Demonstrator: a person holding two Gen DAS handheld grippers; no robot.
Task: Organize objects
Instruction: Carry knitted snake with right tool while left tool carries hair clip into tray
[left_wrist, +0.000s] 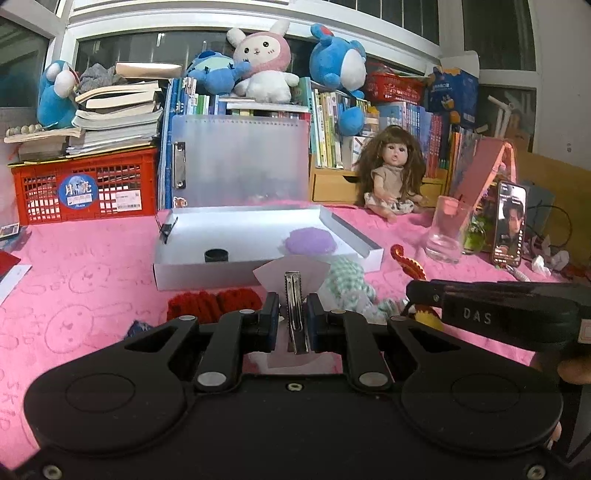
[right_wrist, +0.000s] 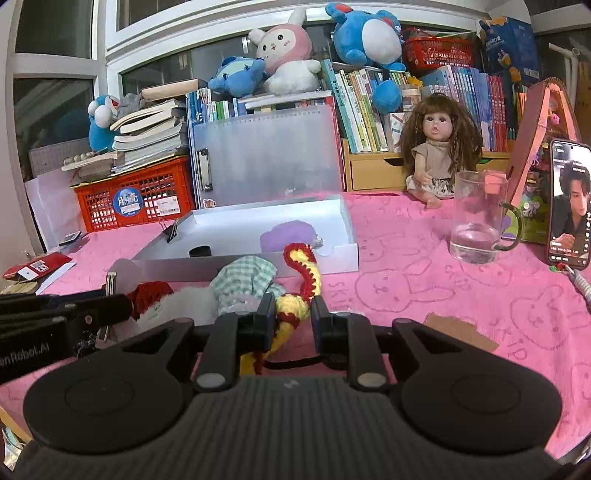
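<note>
You had the left gripper (left_wrist: 291, 314) closed on a metal hair clip (left_wrist: 296, 314) that sat on a white paper card (left_wrist: 291, 271), the clip standing upright between the two fingers, above the pink cloth (left_wrist: 81, 280). The right gripper (right_wrist: 293, 314) was closed too, and its fingers pinched the body of a crocheted red and yellow snake (right_wrist: 297, 291), whose head curved up in front of the box while its tail hung down under the gripper.

The white box (left_wrist: 207, 275) stood open just behind both grippers, with its clear lid leaning up at the back. Inside it there were already a purple fluffy thing (left_wrist: 308, 240), a small black round thing (left_wrist: 216, 255) and a black binder clip (left_wrist: 165, 230) on the left wall. A red knitted piece (left_wrist: 212, 301) and a green checked cloth item (left_wrist: 345, 282) lay on the cloth in front of the box, not yet put away.

So I judge that you were in the carrying step, with one thing picked up in each hand. The next move, I think, called for bringing each one forward over the front wall of the box and opening the fingers only above a free part of the floor. The snake is soft and long, so its tail could catch on the wall.
</note>
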